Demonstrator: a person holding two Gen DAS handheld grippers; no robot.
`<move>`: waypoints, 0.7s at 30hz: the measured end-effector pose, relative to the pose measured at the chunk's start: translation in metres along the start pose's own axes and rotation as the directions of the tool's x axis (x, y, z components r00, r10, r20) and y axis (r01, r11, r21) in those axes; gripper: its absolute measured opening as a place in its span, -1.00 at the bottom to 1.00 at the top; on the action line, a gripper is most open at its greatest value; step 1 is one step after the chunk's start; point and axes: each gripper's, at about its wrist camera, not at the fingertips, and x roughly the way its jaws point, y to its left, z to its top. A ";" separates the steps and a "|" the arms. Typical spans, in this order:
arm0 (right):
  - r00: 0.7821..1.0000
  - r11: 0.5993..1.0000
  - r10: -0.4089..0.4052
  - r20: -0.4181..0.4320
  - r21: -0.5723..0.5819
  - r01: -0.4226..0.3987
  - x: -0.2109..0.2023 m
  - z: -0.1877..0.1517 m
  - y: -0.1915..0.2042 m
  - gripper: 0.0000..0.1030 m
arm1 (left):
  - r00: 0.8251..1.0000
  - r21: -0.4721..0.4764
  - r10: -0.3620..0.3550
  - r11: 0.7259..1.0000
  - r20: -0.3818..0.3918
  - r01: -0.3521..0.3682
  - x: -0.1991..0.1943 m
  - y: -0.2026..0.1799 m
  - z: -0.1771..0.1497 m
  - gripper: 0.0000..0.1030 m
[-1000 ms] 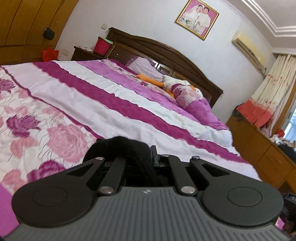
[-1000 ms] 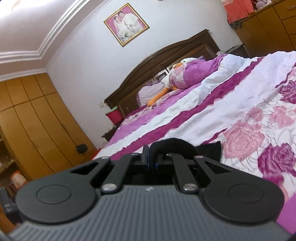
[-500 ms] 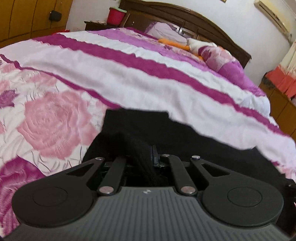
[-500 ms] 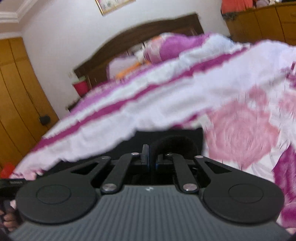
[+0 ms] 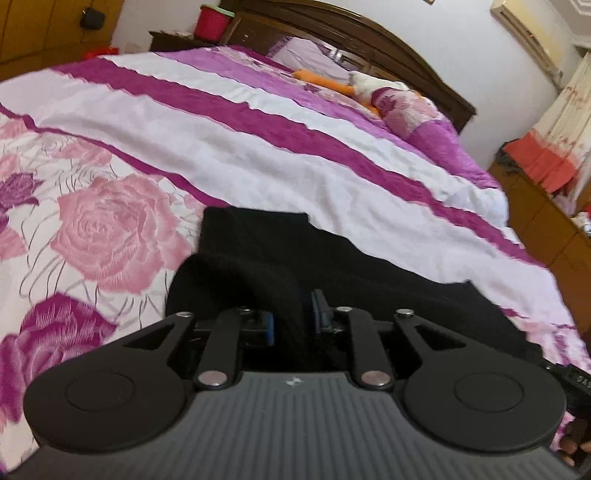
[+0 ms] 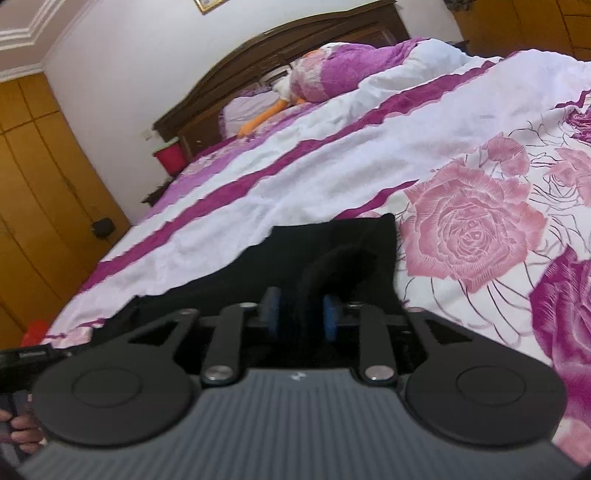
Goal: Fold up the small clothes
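Both of our grippers hold the same black garment (image 5: pixel 332 258), which lies on the bed cover (image 5: pixel 258 147). The left gripper (image 5: pixel 291 321) has its jaws narrow with a thick bunch of the black cloth between the blue pads, and the right gripper (image 6: pixel 301 314) pinches another bunch at the opposite end. We think the risk is that the cloth slips out of one side if we pull unevenly, so the fold becomes crooked, or that the soft cover under it wrinkles and drags along. The surface is a quilt with pink roses and purple stripes. Behind it we see a dark wooden headboard (image 6: pixel 295 48), a red bucket (image 5: pixel 212 20) and yellow wardrobes (image 6: pixel 37 166).
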 end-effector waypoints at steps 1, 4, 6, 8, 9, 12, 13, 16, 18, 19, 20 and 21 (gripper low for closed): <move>1.000 1.000 0.017 -0.007 0.003 -0.017 -0.004 -0.001 0.000 -0.20 | 1.000 -0.007 -0.018 1.000 -0.012 0.018 -0.004 0.001 -0.003 -0.39; 0.997 0.998 0.064 -0.046 0.001 -0.064 -0.011 -0.002 0.001 -0.17 | 0.996 -0.033 -0.076 0.997 -0.044 0.075 -0.012 0.002 -0.012 -0.21; 0.995 0.997 0.075 -0.061 -0.008 -0.076 -0.010 -0.003 0.002 -0.17 | 0.993 -0.053 -0.113 0.993 -0.045 0.110 -0.015 0.001 -0.018 -0.09; 0.995 0.997 0.077 -0.069 -0.013 -0.078 -0.006 -0.004 0.003 -0.17 | 0.989 -0.061 -0.139 0.989 -0.056 0.135 -0.011 -0.003 -0.021 -0.01; 0.994 0.997 0.077 -0.074 -0.012 -0.078 -0.003 -0.004 0.003 -0.17 | 0.988 -0.060 -0.145 0.988 -0.061 0.142 -0.009 -0.006 -0.023 -0.01; 0.995 0.997 0.073 -0.072 -0.001 -0.073 0.005 -0.005 0.001 -0.25 | 0.989 -0.026 -0.143 0.990 -0.040 0.142 -0.001 -0.014 -0.024 -0.19; 0.995 0.997 0.076 -0.072 0.005 -0.076 0.007 -0.005 0.000 -0.35 | 0.991 -0.015 -0.128 0.992 -0.030 0.127 0.002 -0.016 -0.022 -0.64; 0.995 0.997 0.075 -0.059 0.019 -0.074 0.009 0.000 -0.002 -0.82 | 0.993 -0.016 -0.117 0.993 0.002 0.117 0.005 -0.014 -0.012 -0.84; 0.995 0.995 0.096 -0.025 0.030 -0.095 0.008 0.008 -0.002 -0.83 | 0.994 0.004 -0.104 0.995 0.040 0.104 0.004 -0.014 -0.001 -0.84; 0.995 0.995 0.098 -0.007 0.026 -0.097 0.007 0.013 -0.002 -0.83 | 0.994 0.015 -0.098 0.995 0.055 0.097 0.004 -0.016 0.005 -0.84; 0.995 0.994 0.103 0.007 0.022 -0.103 0.008 0.018 -0.001 -0.83 | 0.993 0.021 -0.094 0.995 0.066 0.093 0.006 -0.017 0.011 -0.84; 0.994 0.994 0.106 0.014 0.019 -0.107 0.010 0.022 0.000 -0.83 | 0.993 0.025 -0.085 0.996 0.076 0.084 0.009 -0.018 0.018 -0.84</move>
